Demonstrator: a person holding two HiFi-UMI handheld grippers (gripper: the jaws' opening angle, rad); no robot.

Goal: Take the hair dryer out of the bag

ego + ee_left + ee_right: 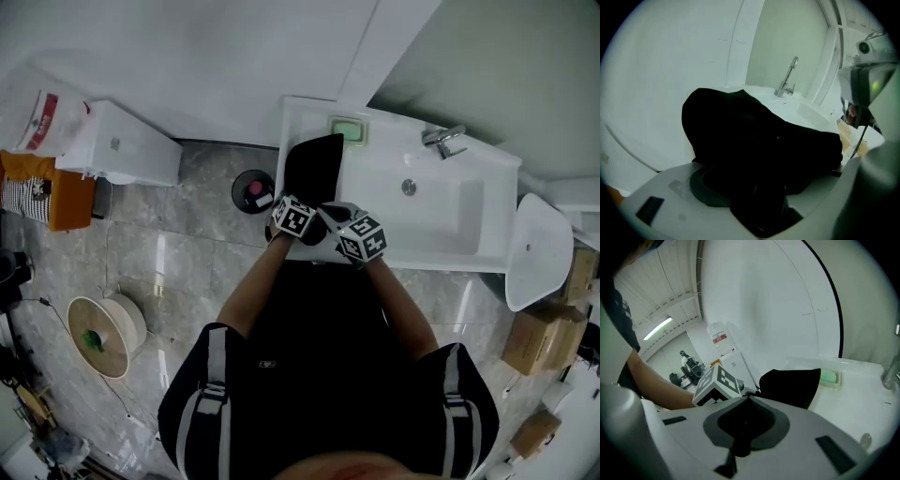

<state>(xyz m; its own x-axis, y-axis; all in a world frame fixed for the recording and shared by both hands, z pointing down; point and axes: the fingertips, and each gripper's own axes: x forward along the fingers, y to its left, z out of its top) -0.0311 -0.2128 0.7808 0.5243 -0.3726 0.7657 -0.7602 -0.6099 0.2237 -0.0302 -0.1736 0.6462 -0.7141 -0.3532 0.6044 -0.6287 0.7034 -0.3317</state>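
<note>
Washroom seen from above. A white counter (431,251) with a sunken basin (450,211) stands against a pale wall (187,56) over a grey stone-tile floor (187,267). A faucet (443,140) sits on the back rim and a green soap dish (348,129) at the back left corner.

The black bag (312,169) lies on the counter's left part, beside the basin, with one end raised. Only its outside shows, and the hair dryer is not visible in any view.

The left gripper (300,211) is at the bag's near end with its jaws spread wide and gripping nothing. In its own view, heaped bag cloth fills the space ahead and hides the jaw tips. The right gripper (748,399) has its jaws closed together on the bag's near edge, and the cloth fans out from the tips toward the soap dish.

From above, both marker cubes and the forearms cover the bag's near end.

On the floor are a black bin (253,190) beside the counter, a white cabinet (127,150), a pale reel (105,336) and cardboard boxes (539,342) at far right. A white oval shell (539,248) leans at the counter's right end
</note>
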